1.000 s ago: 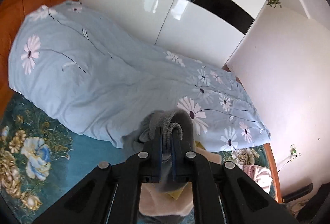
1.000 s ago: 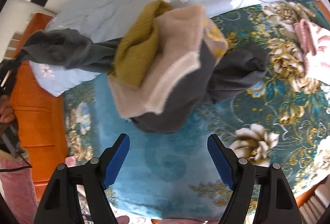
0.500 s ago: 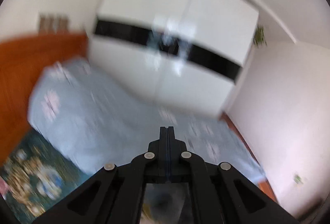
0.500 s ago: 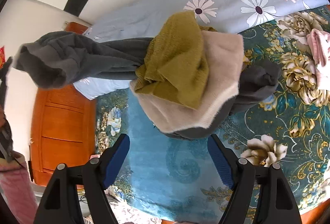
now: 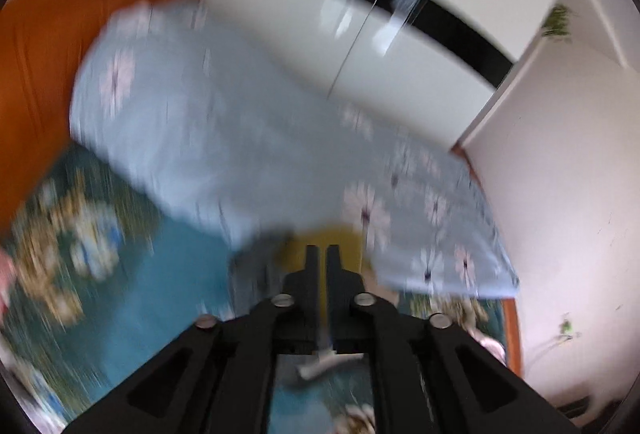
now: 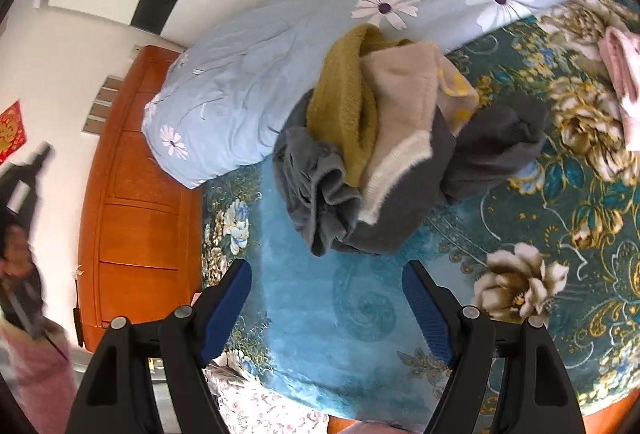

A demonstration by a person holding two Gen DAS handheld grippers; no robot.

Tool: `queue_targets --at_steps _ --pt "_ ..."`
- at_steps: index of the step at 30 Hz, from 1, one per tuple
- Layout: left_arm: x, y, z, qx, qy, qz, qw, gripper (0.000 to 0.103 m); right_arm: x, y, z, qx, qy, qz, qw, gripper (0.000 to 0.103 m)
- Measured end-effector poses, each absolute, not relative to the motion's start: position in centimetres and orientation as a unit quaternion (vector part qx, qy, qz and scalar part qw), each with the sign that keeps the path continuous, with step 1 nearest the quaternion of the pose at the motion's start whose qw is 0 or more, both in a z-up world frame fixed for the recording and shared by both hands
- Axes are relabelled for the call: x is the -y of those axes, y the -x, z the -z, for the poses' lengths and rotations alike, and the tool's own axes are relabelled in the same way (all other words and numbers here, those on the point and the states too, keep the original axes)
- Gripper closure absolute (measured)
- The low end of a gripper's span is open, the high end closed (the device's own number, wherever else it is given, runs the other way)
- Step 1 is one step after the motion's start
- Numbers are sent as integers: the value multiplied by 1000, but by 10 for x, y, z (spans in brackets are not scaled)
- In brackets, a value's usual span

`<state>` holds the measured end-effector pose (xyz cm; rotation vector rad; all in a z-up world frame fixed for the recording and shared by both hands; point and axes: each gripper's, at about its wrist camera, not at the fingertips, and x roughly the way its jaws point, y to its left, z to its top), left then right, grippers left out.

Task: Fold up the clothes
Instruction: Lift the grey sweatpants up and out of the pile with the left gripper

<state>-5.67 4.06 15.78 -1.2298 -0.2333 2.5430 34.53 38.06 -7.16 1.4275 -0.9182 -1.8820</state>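
A pile of clothes lies on the blue floral bedspread point(image 6: 360, 314): a grey garment point(image 6: 320, 190), a mustard knit point(image 6: 348, 102) and a beige fleece piece point(image 6: 404, 82). My right gripper point(image 6: 326, 308) is open and empty, just short of the pile. The left wrist view is blurred by motion. My left gripper point(image 5: 323, 258) has its fingers almost together with nothing between them, above the mustard knit point(image 5: 320, 242) and the grey garment point(image 5: 256, 262).
A light blue daisy-print duvet point(image 6: 280, 54) lies bunched behind the pile. An orange wooden headboard point(image 6: 136, 202) stands at the left. A pink garment point(image 6: 620, 74) lies at the right. White wardrobe doors point(image 5: 400, 46) stand beyond the bed.
The left gripper lifted the grey garment's end, let it go and swung back down. The grey garment dropped back onto the pile. The right gripper stayed open.
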Motion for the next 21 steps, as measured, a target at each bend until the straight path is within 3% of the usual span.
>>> queue_targets --at_steps 3,13,18,21 --pt "-47 53 -99 66 483 -860 155 57 -377 -346 83 339 -549 706 291 22" --pt "-69 42 96 8 644 -748 159 46 -355 -328 117 308 -610 695 222 22" --pt "-113 41 131 -91 628 -745 206 46 -352 -327 137 286 -645 685 181 22" --pt "-130 47 143 -169 586 -770 187 46 -354 -329 150 279 -663 677 156 22"
